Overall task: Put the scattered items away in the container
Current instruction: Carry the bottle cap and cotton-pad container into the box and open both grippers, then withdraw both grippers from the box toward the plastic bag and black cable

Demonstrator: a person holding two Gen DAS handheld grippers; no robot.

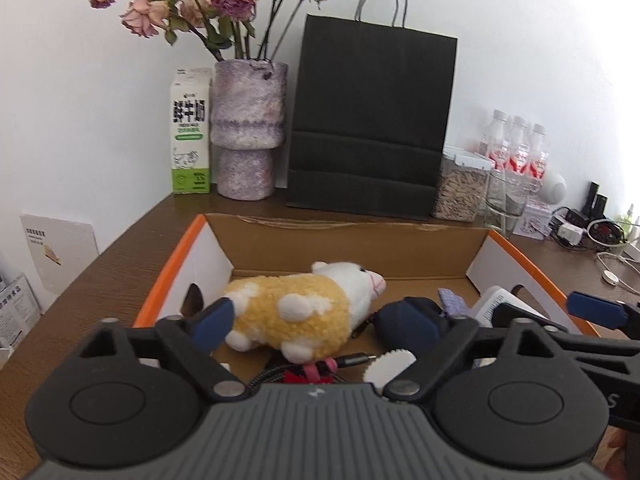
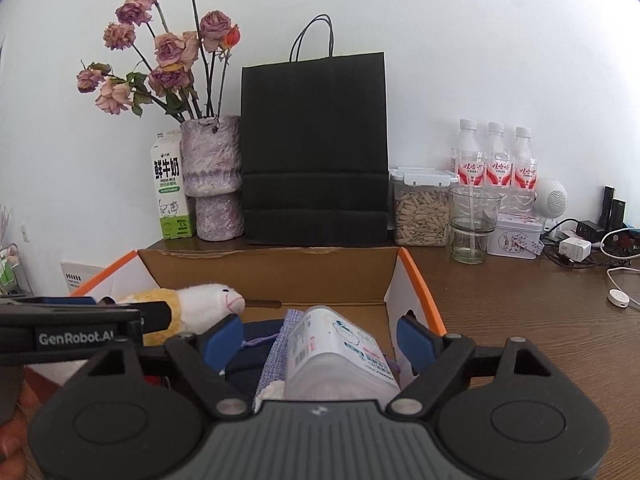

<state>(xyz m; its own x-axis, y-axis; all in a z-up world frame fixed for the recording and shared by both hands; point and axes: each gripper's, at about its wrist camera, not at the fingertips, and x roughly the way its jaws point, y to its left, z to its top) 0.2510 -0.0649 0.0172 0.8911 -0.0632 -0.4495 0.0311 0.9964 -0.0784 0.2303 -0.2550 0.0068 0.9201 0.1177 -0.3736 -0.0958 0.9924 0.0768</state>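
1. Cardboard box (image 1: 344, 240) with orange-edged side flaps sits open on the brown counter (image 1: 100, 264), and I am looking into it from both wrist cameras.
2. My left hand-held gripper (image 1: 320, 322) hangs over the near end of the box with its blue pads spread wide; nothing is pinched between them.
3. Between and beyond those pads lies a yellow and white plush sheep (image 1: 304, 308) on the box floor, its head toward the right, not touched by either pad as far as I can see.
4. Below the sheep I see a dark cable (image 1: 352, 360) and something pink and red, too hidden to name.
5. My right hand-held gripper (image 2: 326, 338) is also opened wide over the right half of the box.
6. A white plastic packet (image 2: 340, 356) with printed labels lies between its pads; there is a gap on each side, so I read it as not gripped.
7. Beside the packet, on its left, is a lilac knitted cloth (image 2: 280, 344) over a dark blue item (image 2: 256, 330).
8. Against the wall behind the box stand a milk carton (image 2: 170, 192), a vase of dried roses (image 2: 212, 176), a black paper bag (image 2: 316, 152), a jar of seeds (image 2: 422, 212), a glass (image 2: 472, 224) and three water bottles (image 2: 496, 156).
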